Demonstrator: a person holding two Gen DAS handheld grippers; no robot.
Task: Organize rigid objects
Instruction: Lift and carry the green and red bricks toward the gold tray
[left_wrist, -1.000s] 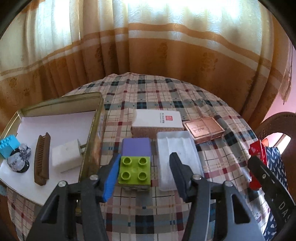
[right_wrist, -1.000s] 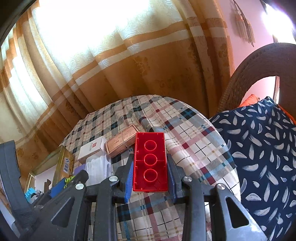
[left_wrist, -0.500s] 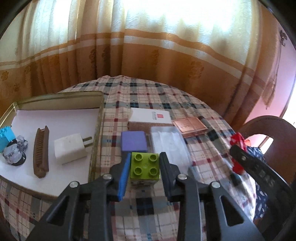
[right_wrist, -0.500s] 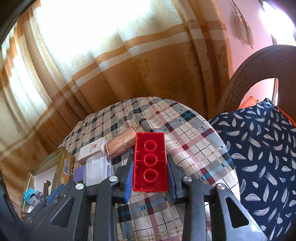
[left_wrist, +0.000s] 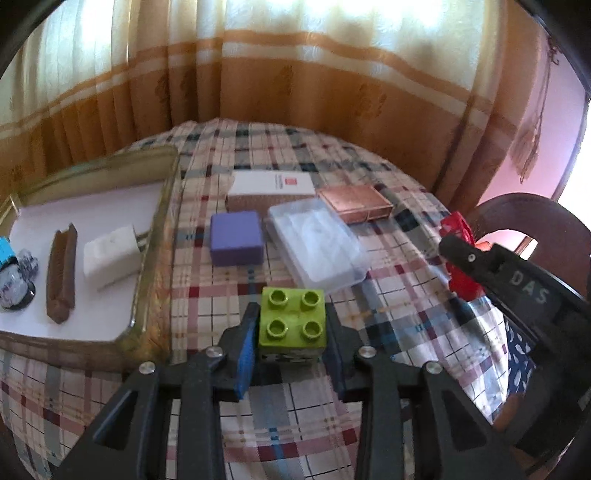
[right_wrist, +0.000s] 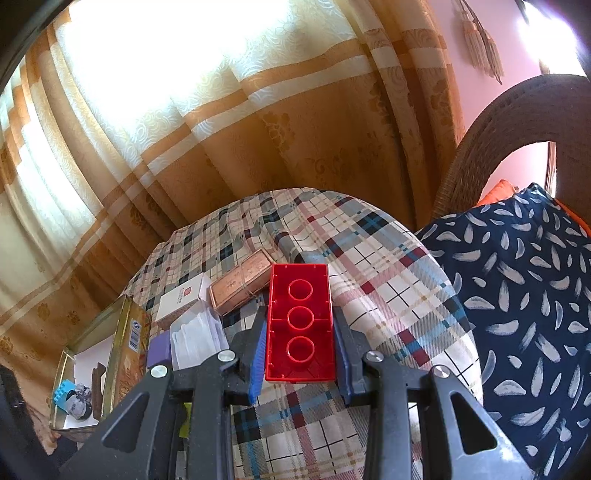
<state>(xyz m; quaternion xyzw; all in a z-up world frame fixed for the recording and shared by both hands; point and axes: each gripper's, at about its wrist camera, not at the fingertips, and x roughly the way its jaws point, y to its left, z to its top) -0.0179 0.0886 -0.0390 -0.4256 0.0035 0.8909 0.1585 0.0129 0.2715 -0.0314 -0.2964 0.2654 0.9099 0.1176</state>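
**Plaid tablecloth, a brick in each gripper**

Checked cloth (left_wrist: 303, 417) lies under both. Left gripper (left_wrist: 291, 325) pads clamp the green brick (left_wrist: 292, 319); beyond its fingertips sits a purple block (left_wrist: 236, 238). Right gripper (right_wrist: 300, 332) pinches the red brick (right_wrist: 300, 321), studs-down, copper box (right_wrist: 242, 284) beyond.

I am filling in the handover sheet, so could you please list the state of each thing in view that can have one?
left gripper: shut on the green brick
green brick: gripped, studs up
right gripper: shut on the red brick
red brick: gripped, hollow underside up
gold tin: open, partly filled
clear plastic case: lying flat on the table
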